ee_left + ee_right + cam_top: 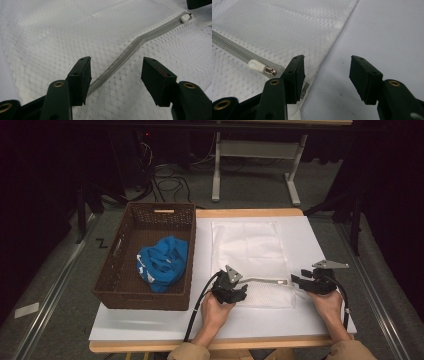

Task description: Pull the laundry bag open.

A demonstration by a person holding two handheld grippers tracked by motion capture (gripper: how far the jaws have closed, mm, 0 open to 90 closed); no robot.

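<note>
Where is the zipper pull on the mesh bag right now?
The zipper pull sits at the zipper's end near the mesh bag's right edge, just left of the right gripper's open jaws in its own view.

Left tongs (240, 292) jaws apart, right tongs (298, 279) jaws wide, both hands low, facing inward

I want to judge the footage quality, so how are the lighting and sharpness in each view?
High view: dim and soft, dark surroundings, only the white mesh bag bright. Left gripper view: zipper sharp mid-frame, near mesh a little soft. Right gripper view: zipper pull crisp, slight sheen on the mesh, no harsh glare.
</note>
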